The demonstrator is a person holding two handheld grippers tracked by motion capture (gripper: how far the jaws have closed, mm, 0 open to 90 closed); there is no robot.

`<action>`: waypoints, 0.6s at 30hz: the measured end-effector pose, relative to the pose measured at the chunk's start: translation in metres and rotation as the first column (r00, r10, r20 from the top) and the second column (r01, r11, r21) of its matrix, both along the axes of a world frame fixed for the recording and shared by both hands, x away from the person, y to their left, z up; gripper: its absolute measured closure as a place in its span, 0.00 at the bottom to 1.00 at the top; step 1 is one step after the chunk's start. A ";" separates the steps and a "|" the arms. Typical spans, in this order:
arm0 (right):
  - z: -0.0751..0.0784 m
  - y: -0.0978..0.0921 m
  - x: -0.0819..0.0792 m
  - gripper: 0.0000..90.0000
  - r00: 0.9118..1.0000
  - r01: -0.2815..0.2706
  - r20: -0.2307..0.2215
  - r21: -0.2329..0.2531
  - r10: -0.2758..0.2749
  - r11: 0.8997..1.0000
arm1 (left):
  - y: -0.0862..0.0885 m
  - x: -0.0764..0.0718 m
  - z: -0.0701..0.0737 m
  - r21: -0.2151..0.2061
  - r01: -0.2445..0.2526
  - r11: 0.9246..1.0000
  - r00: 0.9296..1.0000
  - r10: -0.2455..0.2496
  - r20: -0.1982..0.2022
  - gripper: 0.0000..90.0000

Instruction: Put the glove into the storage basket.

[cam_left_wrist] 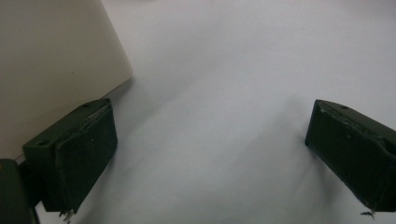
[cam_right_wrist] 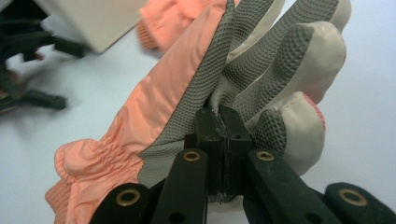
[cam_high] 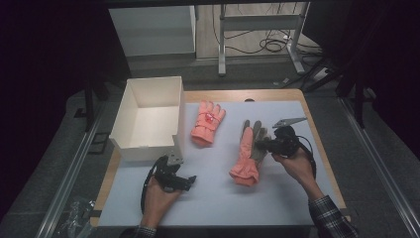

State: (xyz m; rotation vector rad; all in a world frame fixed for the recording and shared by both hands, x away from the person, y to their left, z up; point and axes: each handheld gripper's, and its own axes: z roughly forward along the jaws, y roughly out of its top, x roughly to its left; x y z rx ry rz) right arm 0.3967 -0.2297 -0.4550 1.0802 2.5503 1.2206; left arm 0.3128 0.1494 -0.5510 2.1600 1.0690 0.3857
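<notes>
Two salmon-pink gloves lie on the white table sheet point(cam_high: 218, 198). One glove point(cam_high: 207, 122) rests back-up beside the white box point(cam_high: 148, 119). The other glove point(cam_high: 249, 153) point(cam_right_wrist: 177, 93) shows a grey textured palm and is tilted up on its edge. My right gripper point(cam_high: 261, 145) point(cam_right_wrist: 219, 116) is shut on its grey palm fabric near the fingers. My left gripper point(cam_high: 185, 181) point(cam_left_wrist: 210, 144) hovers low over the bare sheet by the box's near corner, jaws wide open with nothing between them.
The open white box has a wall point(cam_left_wrist: 51, 60) close to my left jaw. Wooden table edge point(cam_high: 317, 129) borders the sheet on the right. A metal frame and cables point(cam_high: 267, 39) stand on the floor beyond the table.
</notes>
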 end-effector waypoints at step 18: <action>-0.037 0.065 -0.003 0.97 0.979 -0.200 -0.056 -0.109 0.195 0.974 | 0.000 0.000 0.000 0.000 -0.001 1.000 1.000 0.001 0.000 0.02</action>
